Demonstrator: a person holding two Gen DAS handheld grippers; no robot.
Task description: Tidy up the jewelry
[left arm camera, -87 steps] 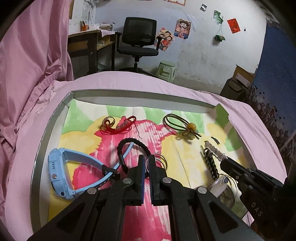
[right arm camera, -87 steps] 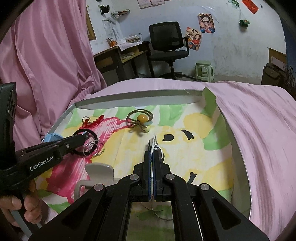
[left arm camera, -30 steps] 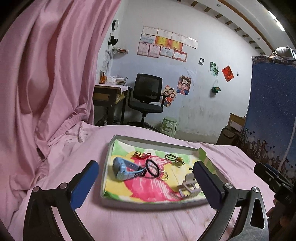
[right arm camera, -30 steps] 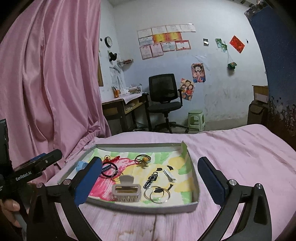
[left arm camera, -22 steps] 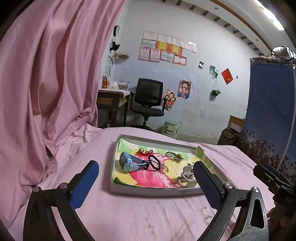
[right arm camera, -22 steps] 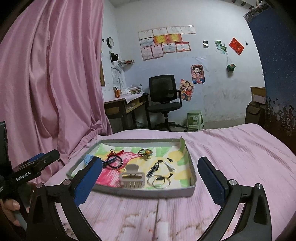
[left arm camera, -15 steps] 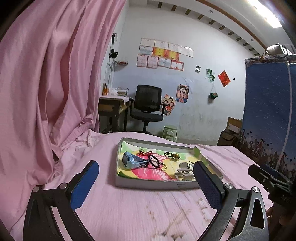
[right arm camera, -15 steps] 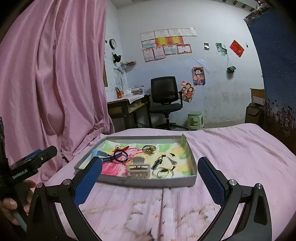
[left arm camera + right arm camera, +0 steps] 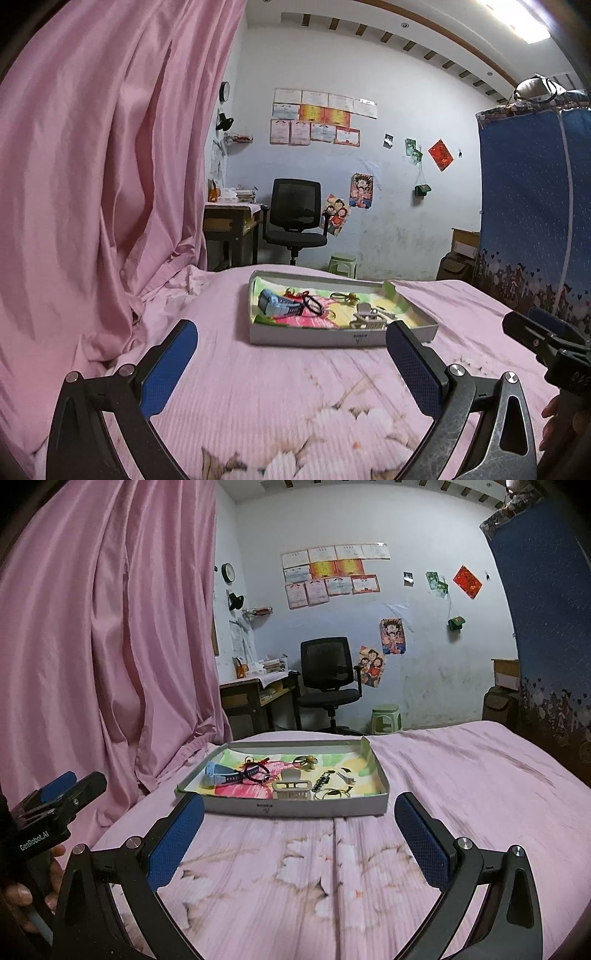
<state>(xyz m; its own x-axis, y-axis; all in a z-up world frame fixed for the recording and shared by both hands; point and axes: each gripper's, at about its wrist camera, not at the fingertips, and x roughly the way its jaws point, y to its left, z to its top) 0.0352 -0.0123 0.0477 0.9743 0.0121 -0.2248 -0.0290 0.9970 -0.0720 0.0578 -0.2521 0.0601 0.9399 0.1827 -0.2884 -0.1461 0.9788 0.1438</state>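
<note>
A shallow grey tray [image 9: 343, 339] [image 9: 295, 807] with a colourful lining rests on the pink bed. In it lie a blue watch [image 9: 275, 305] [image 9: 218, 777], a black hair tie [image 9: 313, 302], a beige claw clip [image 9: 367, 318] [image 9: 292, 788], metal rings [image 9: 331, 793], a red bracelet [image 9: 255, 762] and a bead hair tie [image 9: 306, 761]. My left gripper [image 9: 291, 363] is open and empty, well short of the tray. My right gripper [image 9: 299, 836] is also open and empty, just in front of the tray's near wall. Each gripper shows at the edge of the other's view.
A pink curtain [image 9: 103, 184] hangs along the left. Behind the bed stand a black office chair [image 9: 327, 679], a wooden desk [image 9: 255, 694] and a green stool [image 9: 386, 718]. A blue patterned panel [image 9: 532, 221] stands at the right. A hand [image 9: 22, 897] holds the left gripper's handle.
Both grippers went from shut down among the tray's items to wide open, and have pulled back from the tray; it now looks smaller and farther off.
</note>
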